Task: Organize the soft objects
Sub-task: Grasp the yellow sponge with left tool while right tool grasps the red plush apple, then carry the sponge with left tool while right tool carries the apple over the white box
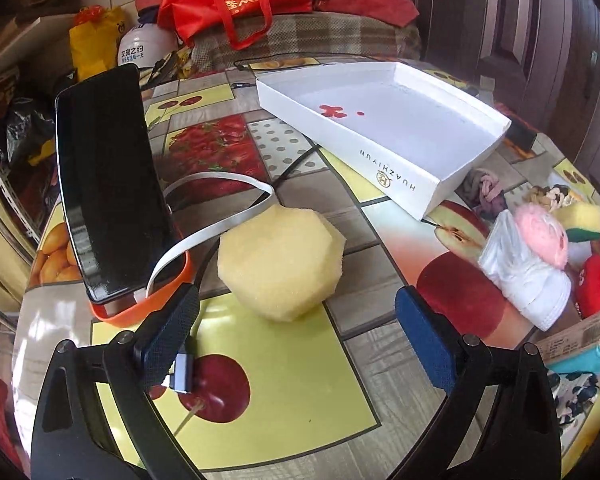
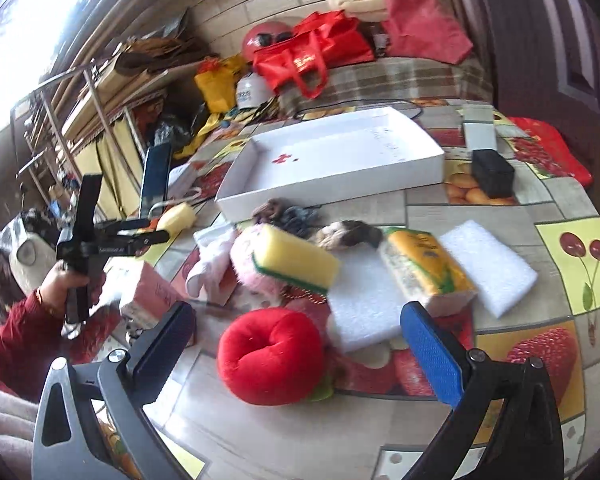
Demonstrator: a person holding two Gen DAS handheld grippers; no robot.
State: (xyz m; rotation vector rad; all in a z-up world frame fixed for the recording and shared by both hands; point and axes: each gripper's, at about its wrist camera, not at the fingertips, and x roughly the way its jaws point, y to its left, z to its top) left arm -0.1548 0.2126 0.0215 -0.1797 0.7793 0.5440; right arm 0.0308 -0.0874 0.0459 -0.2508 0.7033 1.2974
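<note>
Both grippers hover, jaws spread, empty.
Left gripper point(image 1: 296, 332) faces a pale yellow foam chunk point(image 1: 281, 263); right gripper point(image 2: 298, 344) faces a red plush apple point(image 2: 271, 355).

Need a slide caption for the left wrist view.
Open left gripper faces a pale yellow foam chunk on the fruit-print table, empty white box beyond.

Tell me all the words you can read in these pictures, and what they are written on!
"HUAZHIYUN", with a round logo: on the outer wall of the white box.
Gold letters on the red bag: partly hidden, not readable.
Chinese characters on the white helmet: too small to read surely.
Print on the pink carton, the yellow packet and the left gripper: blurred.
</note>
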